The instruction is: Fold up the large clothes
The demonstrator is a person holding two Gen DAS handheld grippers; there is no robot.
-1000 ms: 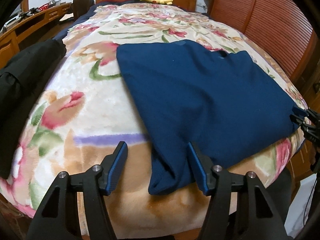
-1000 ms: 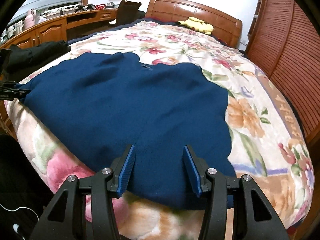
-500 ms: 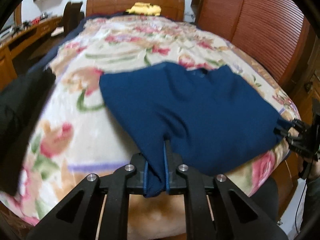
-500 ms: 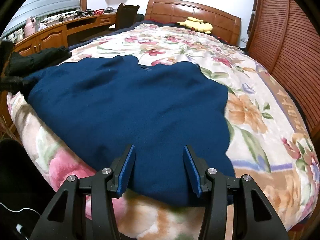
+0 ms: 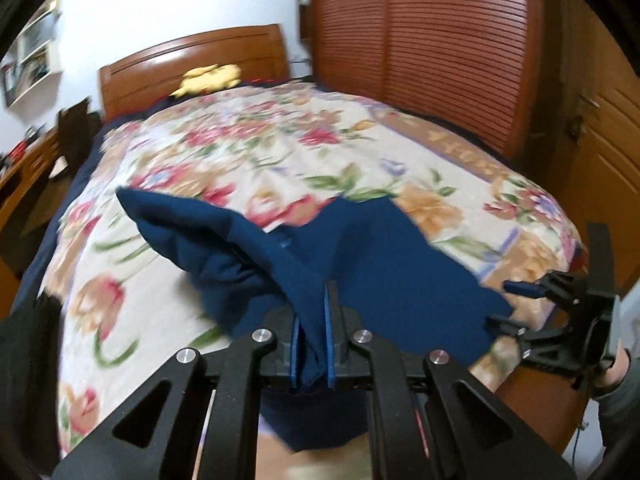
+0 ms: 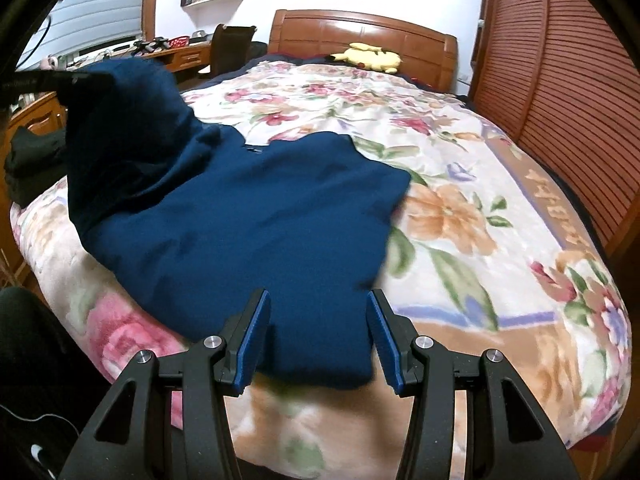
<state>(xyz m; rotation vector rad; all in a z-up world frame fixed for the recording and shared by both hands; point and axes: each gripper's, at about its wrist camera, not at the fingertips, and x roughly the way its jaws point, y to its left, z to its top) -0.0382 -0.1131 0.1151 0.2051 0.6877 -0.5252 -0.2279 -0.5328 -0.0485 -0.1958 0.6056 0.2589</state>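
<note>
A large navy blue garment [image 6: 248, 216] lies on the floral blanket [image 6: 460, 208] of the bed. My left gripper [image 5: 312, 320] is shut on the garment's [image 5: 380, 264] near left corner and holds it raised, so the cloth drapes down from the pads in a fold. In the right wrist view the left gripper [image 6: 80, 80] shows as a dark bar at the upper left with the lifted cloth hanging from it. My right gripper [image 6: 318, 320] hovers open over the near hem, pads clear of the fabric. It also shows at the right edge of the left wrist view as the right gripper [image 5: 532, 308].
A yellow plush toy [image 6: 368, 58] rests by the wooden headboard [image 6: 360, 32]. Slatted wooden doors [image 6: 560, 80] run along the bed's right side. Black clothing [image 6: 32, 156] lies at the bed's left edge, with a desk and chair [image 6: 228, 48] beyond.
The left gripper closed on the garment's near left corner, then rose and swung right, pulling the cloth up into a fold. The right gripper shifted a little and stayed open.
</note>
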